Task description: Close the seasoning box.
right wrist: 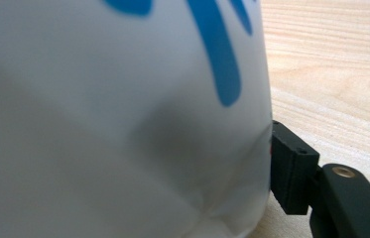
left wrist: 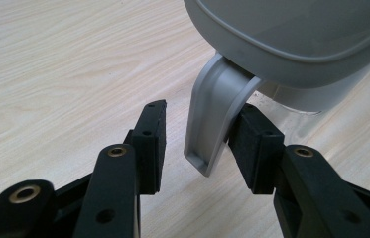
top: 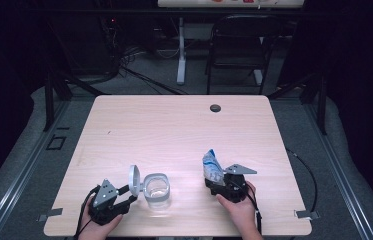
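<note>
Wooden table (top: pixel 174 130): white pouch (top: pixel 212 167) bears blue marks, no legible writing.

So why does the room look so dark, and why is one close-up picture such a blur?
In the high view, light falls on the table while the floor and chair beyond sit in gloom. In the right gripper view, the white and blue bag presses so near the lens that it goes soft. In the left gripper view, the grey lid and the jaws look sharp; a pale glare lies on the wood.

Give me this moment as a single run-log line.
left gripper: open around lid tab of clear container | right gripper: shut on white-blue pouch | lid: raised
</note>
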`<state>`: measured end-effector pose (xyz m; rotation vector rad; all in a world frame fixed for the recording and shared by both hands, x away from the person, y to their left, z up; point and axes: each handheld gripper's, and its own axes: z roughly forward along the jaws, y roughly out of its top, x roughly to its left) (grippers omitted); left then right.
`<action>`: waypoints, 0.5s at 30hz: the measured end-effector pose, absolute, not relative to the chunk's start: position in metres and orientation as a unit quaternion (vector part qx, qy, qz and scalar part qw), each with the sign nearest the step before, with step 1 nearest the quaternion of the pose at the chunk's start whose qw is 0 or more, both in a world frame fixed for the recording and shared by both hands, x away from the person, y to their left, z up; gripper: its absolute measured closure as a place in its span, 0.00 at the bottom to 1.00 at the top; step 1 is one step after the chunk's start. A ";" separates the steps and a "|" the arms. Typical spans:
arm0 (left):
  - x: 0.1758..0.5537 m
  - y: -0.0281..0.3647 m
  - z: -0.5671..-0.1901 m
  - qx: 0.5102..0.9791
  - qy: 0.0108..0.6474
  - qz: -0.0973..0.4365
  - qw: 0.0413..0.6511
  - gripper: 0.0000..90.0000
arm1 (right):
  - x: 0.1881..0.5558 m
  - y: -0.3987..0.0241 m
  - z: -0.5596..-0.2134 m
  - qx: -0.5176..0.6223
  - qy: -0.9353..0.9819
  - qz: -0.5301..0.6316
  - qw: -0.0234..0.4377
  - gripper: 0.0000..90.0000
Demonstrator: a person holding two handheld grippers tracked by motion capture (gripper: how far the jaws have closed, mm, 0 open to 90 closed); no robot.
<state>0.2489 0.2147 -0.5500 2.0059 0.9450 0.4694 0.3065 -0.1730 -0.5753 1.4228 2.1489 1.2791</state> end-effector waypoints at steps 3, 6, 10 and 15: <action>0.249 0.215 -0.550 0.802 0.377 0.188 0.423 0.66 | 0.306 -0.174 -0.574 0.487 0.741 0.444 0.132 0.46; 0.249 0.215 -0.550 0.802 0.377 0.188 0.423 0.66 | 0.305 -0.174 -0.570 0.482 0.741 0.448 0.133 0.46; 0.249 0.215 -0.550 0.802 0.377 0.188 0.423 0.66 | 0.305 -0.174 -0.565 0.479 0.742 0.449 0.136 0.46; 0.249 0.215 -0.549 0.807 0.375 0.181 0.419 0.69 | 0.303 -0.173 -0.555 0.469 0.746 0.450 0.146 0.46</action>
